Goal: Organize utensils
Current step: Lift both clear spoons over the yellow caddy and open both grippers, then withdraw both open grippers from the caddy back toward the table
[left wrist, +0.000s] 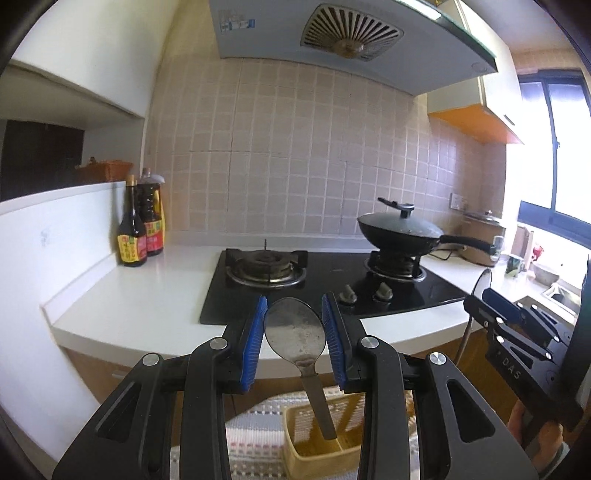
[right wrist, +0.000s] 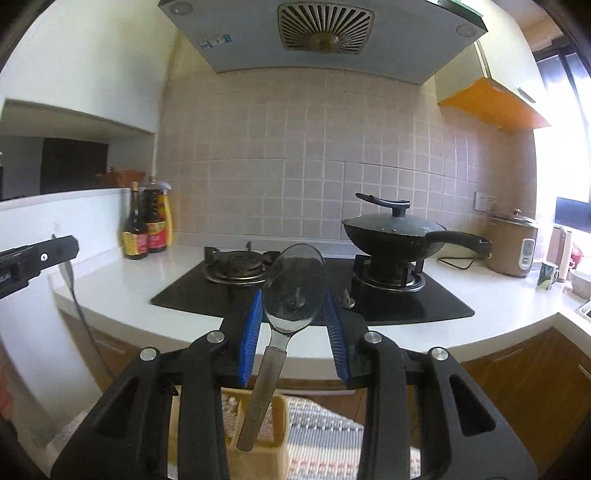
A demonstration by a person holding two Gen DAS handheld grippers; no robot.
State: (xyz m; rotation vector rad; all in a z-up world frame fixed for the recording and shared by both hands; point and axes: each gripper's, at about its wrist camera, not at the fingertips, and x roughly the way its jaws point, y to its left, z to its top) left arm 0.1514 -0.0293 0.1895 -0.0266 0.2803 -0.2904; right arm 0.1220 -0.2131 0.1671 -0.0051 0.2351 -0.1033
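Two grippers, each with two blue ribbed finger pads on black linkages.

Left gripper (left wrist: 295,332): fingers clamped on one dull, scratched steel spoon (left wrist: 295,334), bowl up between the pads, flat handle hanging down toward one pale yellow slotted plastic utensil basket (left wrist: 321,443). The handle tip looks to be at the basket's opening; depth unclear.

Right gripper (right wrist: 293,328): fingers clamped on a second, shinier steel spoon (right wrist: 295,286), oval bowl upward, handle tilted down-left over the same basket (right wrist: 258,439), tip apparently above the rim.

The basket sits on one woven striped mat (right wrist: 325,435), white with grey and pink bands, seemingly below table level.

Behind: white smooth table (left wrist: 147,291) carrying one black glass hob (left wrist: 332,291) with two gas burners and two knobs. One black lidded wok (left wrist: 400,230) rests on the right burner. Two dark sauce bottles (left wrist: 138,229) with red-yellow labels stand at the table's left corner. One beige rice cooker (right wrist: 513,243) at far right. Square-tiled beige wall, one range hood (left wrist: 351,33) overhead.
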